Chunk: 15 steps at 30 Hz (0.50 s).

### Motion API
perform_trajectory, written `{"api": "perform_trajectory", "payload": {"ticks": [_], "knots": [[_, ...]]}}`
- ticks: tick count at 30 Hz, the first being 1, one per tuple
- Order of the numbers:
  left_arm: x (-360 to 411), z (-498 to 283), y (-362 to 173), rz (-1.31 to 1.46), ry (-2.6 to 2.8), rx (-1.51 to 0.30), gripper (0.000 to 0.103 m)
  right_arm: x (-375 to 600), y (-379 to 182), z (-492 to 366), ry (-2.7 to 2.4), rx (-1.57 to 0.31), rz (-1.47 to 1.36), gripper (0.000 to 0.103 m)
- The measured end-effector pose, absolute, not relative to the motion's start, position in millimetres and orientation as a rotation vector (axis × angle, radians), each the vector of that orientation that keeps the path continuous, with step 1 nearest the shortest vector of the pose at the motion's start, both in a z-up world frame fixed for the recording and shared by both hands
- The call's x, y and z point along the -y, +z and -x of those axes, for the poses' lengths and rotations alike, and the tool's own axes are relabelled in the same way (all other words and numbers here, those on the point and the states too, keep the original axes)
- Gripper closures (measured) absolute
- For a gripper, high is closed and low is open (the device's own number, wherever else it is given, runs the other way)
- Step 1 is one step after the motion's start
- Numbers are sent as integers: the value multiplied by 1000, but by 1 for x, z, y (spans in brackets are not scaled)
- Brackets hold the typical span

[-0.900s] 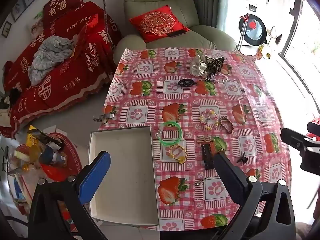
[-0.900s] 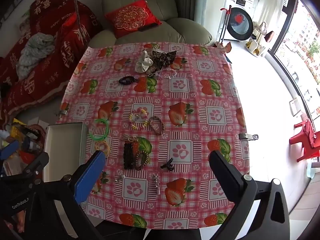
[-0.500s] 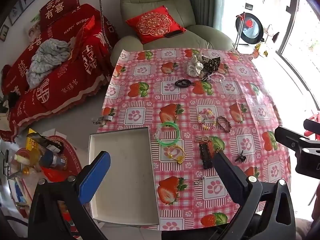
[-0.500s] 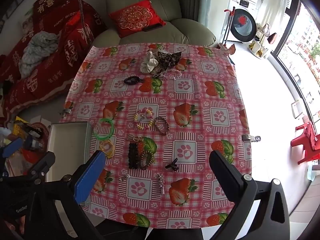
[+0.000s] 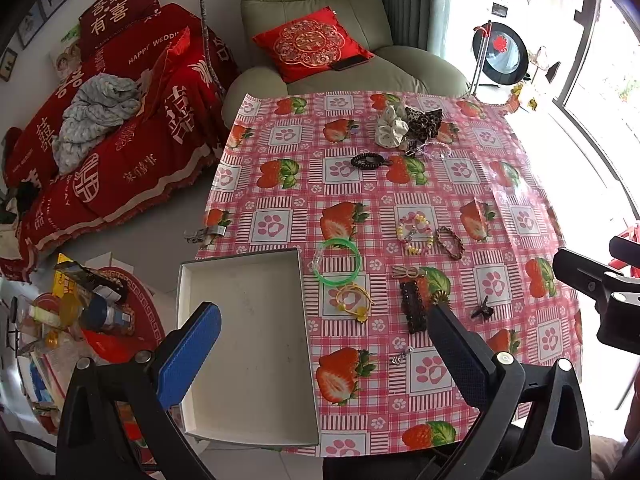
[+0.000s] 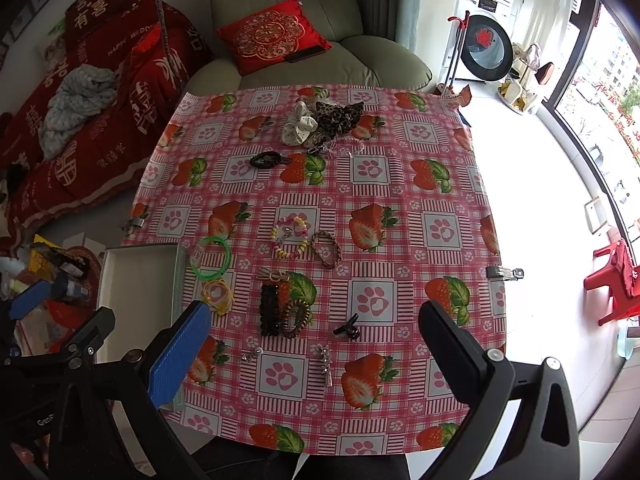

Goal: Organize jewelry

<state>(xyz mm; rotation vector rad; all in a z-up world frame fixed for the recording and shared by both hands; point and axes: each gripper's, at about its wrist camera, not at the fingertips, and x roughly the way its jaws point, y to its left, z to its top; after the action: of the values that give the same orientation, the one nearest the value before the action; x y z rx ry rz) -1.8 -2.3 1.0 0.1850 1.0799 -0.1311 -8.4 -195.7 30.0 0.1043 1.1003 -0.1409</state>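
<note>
Both tools are seen with their jaws spread wide and nothing between them: the left gripper hangs over the lower middle of its frame, the right gripper likewise in its own view.

The jewelry is scattered on the tablecloth, mostly around the frame's centre, with an empty white tray at lower left, overhanging the table edge. A green bangle lies just right of the tray, a yellow band just below it. A bead bracelet and a braided bracelet lie right of centre; a black clip and a small claw clip sit lower right. Scrunchies are bunched at the top, a black hair tie below them.

All pieces are judged light. The bangle looks like thin, stiff, smooth plastic and may skid on the glossy oilcloth; a pinch across one side of the rim should serve. The bead bracelet is probably limp and strung, so it would sag if lifted by a single bead. The long clip looks rigid and is best taken across its narrow width. The scrunchies are soft fabric and will compress. Tiny metal pieces near the bottom lie flat and are likely hardest to pinch.
</note>
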Motion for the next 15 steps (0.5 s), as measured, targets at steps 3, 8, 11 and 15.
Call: {"api": "perform_trajectory", "payload": {"ticks": [3,8,11,15], "knots": [[2,2,1,-185,-129,-1079,0,195,30,8,-142,-1100,-104,0],[3,2,1,-180,-126,-1082,0,195,30,8,-141,-1100,-104,0],[3,2,1,-180,-127,-1083,0,194,30,8,-140,-1100,-103,0],[2,2,0,-178,-123,-1087,0,194,29,7,-138,-1101,-110,0]]}}
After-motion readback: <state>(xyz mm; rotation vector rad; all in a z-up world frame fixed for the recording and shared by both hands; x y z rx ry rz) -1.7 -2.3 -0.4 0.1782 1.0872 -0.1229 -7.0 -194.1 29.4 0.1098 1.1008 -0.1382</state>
